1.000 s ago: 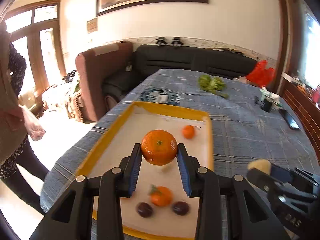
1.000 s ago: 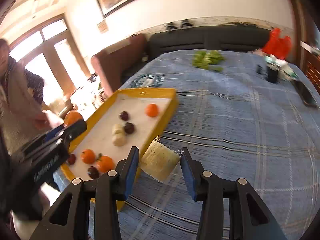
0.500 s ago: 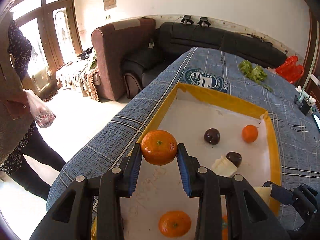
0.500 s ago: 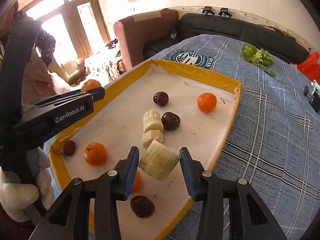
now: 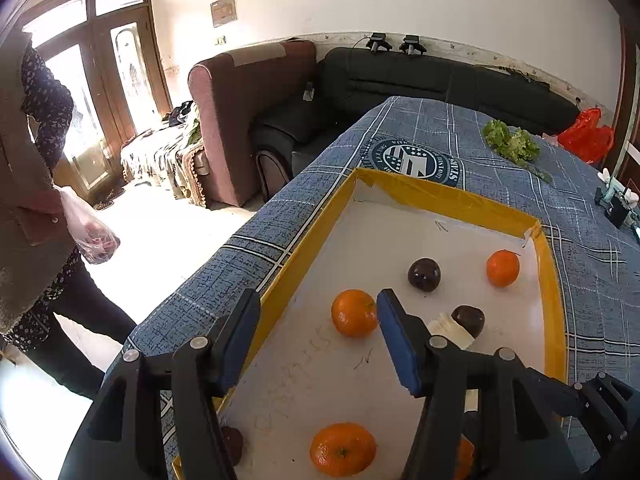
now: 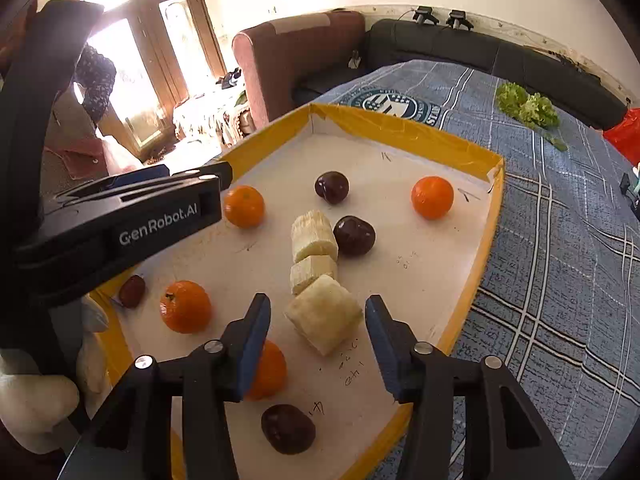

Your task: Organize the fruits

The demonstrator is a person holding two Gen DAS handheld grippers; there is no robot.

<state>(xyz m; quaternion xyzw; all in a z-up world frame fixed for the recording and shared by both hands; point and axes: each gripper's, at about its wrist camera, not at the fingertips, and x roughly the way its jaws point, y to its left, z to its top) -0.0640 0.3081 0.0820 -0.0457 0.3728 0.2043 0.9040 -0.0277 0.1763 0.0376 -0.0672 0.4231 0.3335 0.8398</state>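
Both our tools have just been opening: the left tool (image 5: 318, 334) frees an orange (image 5: 354, 318) by the tray's (image 5: 448, 196) left edge, the right tool (image 6: 318, 338) adds a banana piece (image 6: 324, 319) to its row.

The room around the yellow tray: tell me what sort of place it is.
Most likely a home living room. A black sofa and a maroon armchair stand against the wall, glazed wooden doors let in daylight, and the tray sits on a table under a blue plaid cloth.
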